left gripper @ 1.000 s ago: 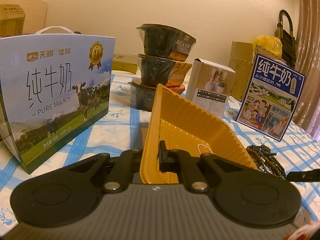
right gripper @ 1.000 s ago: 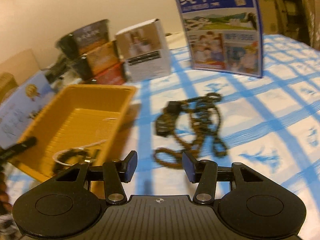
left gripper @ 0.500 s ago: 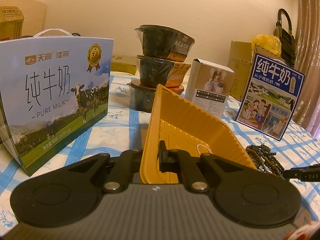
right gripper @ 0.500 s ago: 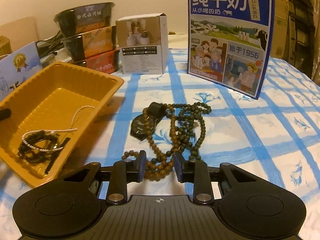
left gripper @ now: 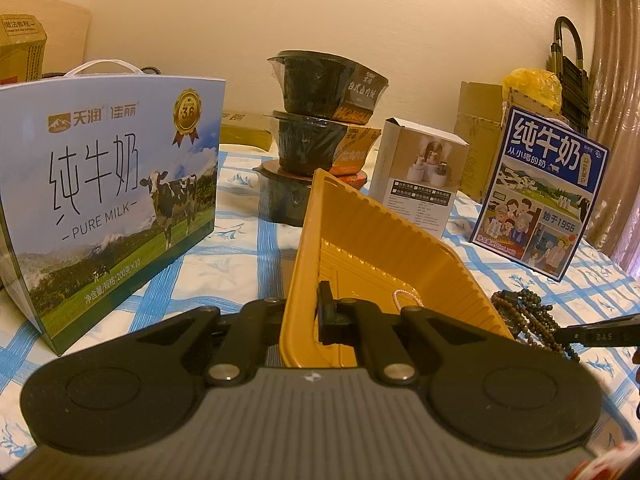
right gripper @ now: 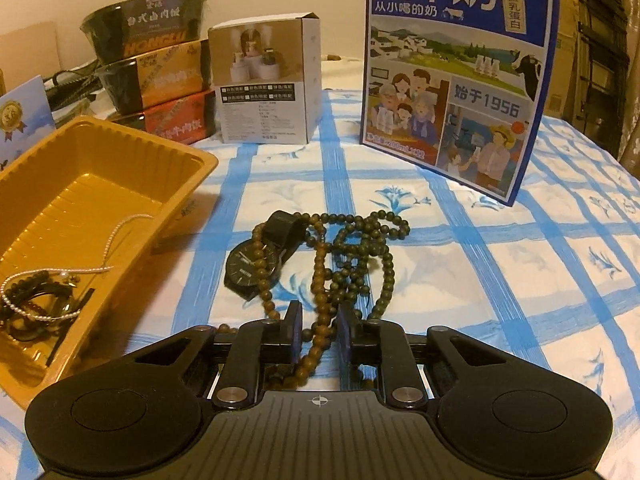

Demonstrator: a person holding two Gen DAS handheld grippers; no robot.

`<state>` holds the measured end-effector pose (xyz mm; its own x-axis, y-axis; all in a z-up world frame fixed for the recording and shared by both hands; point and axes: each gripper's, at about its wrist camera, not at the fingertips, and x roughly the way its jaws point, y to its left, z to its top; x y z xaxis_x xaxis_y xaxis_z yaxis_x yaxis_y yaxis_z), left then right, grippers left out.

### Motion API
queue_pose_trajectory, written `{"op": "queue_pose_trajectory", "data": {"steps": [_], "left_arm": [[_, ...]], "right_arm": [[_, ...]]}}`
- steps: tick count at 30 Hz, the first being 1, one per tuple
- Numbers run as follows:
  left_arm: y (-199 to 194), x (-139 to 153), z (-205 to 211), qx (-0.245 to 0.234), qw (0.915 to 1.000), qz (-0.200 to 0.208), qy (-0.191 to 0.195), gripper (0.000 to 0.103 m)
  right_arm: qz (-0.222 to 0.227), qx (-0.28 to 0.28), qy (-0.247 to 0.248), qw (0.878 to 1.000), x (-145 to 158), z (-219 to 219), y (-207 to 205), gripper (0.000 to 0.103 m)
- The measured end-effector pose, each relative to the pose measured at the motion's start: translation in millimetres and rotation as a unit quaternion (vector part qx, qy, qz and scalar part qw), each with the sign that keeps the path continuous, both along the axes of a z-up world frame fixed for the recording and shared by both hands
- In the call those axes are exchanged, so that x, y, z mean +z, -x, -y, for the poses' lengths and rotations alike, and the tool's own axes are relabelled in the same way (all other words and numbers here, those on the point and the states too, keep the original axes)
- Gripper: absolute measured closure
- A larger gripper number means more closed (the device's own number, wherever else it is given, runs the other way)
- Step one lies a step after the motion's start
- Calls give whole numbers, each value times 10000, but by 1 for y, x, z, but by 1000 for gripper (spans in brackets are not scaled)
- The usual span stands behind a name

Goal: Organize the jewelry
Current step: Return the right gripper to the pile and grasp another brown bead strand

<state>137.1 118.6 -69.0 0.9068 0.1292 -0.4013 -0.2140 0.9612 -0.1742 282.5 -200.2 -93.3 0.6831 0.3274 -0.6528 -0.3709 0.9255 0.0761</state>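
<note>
On the blue-checked tablecloth (right gripper: 460,240), near its middle, brown prayer beads (right gripper: 352,252) lie tangled with a black watch (right gripper: 246,266), just beside our yellow tray (right gripper: 80,184). Our left gripper (left gripper: 308,312) pinches the tray's near wall, tilting it up. Our right gripper (right gripper: 318,334) is closing, bead strands between its jaws, not yet pinched. We should probably catch several strands and lift slowly, freeing the watch. One milk carton (left gripper: 108,176) reads "PURE MILK"; another (right gripper: 456,68) shows "1956".
</note>
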Motion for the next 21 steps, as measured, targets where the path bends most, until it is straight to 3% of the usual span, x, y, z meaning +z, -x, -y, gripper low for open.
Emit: {"op": "queue_pose_trajectory", "data": {"steps": [13,21], "left_arm": [[-1,1,0,-1,10000,0,-2,98],[-1,1,0,-3,10000,-1,-6,98]], "right_arm": [[-27,137,222,9997,-10,-13,-18,88],[69,232,545,9982,-13,-21,-22,96]]}}
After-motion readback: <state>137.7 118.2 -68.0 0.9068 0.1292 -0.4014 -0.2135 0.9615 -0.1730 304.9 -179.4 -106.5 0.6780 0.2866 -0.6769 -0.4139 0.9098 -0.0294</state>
